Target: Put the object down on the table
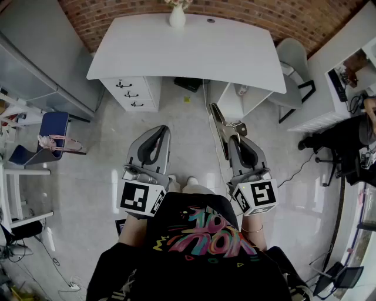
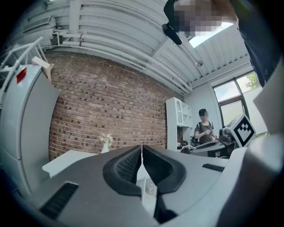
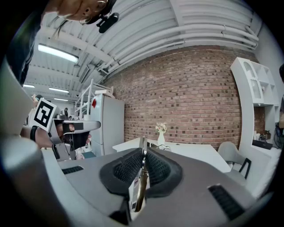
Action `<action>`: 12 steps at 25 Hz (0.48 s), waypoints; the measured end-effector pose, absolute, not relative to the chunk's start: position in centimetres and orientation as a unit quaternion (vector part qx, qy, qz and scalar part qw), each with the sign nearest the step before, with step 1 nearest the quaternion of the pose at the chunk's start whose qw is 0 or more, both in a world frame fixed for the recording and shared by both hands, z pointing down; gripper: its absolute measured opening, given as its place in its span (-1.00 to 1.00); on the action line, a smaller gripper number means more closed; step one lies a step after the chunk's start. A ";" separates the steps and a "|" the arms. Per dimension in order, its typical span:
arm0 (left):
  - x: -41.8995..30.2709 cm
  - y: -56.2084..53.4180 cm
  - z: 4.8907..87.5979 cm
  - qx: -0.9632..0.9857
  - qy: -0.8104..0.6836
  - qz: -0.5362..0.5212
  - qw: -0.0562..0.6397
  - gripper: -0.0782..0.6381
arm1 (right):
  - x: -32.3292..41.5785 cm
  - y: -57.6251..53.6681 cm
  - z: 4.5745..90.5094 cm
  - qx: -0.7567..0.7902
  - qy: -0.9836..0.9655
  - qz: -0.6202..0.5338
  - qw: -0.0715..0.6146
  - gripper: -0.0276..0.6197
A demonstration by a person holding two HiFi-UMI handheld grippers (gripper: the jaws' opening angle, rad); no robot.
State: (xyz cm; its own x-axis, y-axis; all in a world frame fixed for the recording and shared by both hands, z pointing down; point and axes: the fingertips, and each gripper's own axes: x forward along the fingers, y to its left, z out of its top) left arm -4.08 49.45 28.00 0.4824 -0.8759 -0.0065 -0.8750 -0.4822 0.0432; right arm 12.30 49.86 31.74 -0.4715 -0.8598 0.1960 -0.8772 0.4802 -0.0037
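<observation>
My right gripper (image 1: 234,140) is shut on a thin flat metal tool (image 1: 218,120), held in the air above the floor. The tool juts forward past the jaws toward the white table (image 1: 188,53). In the right gripper view the tool (image 3: 142,145) stands on edge between the pads, its lower end (image 3: 138,191) hanging behind them. My left gripper (image 1: 158,131) is held level beside it, shut with nothing in it; its pads meet in the left gripper view (image 2: 142,153). The table lies ahead of both grippers, some way off.
A white vase with flowers (image 1: 177,16) stands at the table's far edge. A drawer unit (image 1: 132,93) sits under its left side. A grey chair (image 1: 294,59) is at the right, a blue chair (image 1: 51,134) at the left. A brick wall runs behind.
</observation>
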 end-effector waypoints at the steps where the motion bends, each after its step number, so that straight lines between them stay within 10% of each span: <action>1: -3.9 49.6 27.9 0.861 -0.509 -0.014 0.017 -0.70 | 12.5 50.0 31.7 0.507 -0.856 0.053 0.084 -0.78; 12: -1.4 50.8 28.1 0.850 -0.526 -0.018 0.014 -0.70 | 14.6 50.8 31.9 0.486 -0.869 0.055 0.078 -0.78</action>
